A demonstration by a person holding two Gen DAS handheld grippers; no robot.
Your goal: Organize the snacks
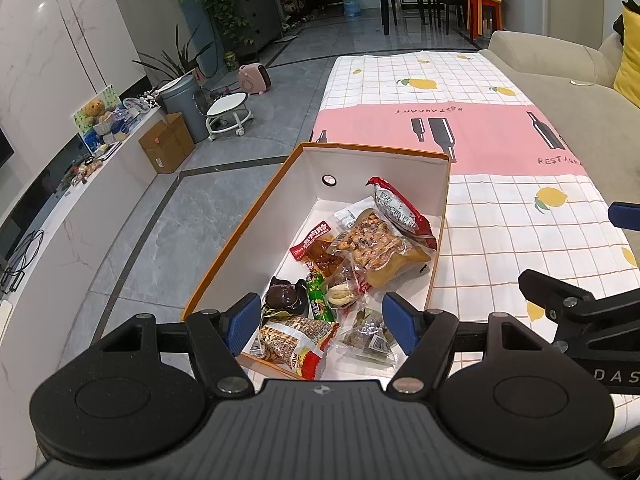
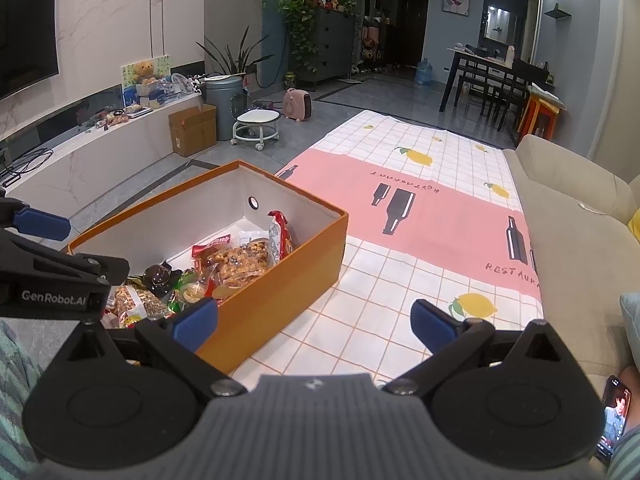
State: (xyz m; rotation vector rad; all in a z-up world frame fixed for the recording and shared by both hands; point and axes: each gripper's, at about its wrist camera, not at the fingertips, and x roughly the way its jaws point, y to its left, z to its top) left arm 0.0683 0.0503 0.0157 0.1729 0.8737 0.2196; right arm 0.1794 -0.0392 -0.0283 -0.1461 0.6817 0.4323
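So all the snacks look to be sitting in the orange cardboard box with the white inside [image 1: 256, 216], which is parked at the near left corner of the checked lemon-print tablecloth [image 1: 500, 216]; I count no loose packets on the cloth in either view, so my guess is the gathering step is basically done. Inside there's a red foil packet [image 1: 400, 208] leaning at the far end, a clear bag of brown nutty pieces [image 1: 376, 246] in the middle, a dark round chocolate-looking thing [image 1: 282, 296] and a small green wrapper [image 1: 318, 300] nearer the camera.

The left gripper [image 1: 320, 318] hangs right over the near end of the box, its 2 blue pads spread apart and holding nothing; the right gripper [image 2: 316, 320] is off to the right over bare cloth, beside the box's outer wall, also spread wide and empty.

Next move, I reckon, is tidying the pile or shifting the box; a packet grab would need the left one dropped lower 1st.
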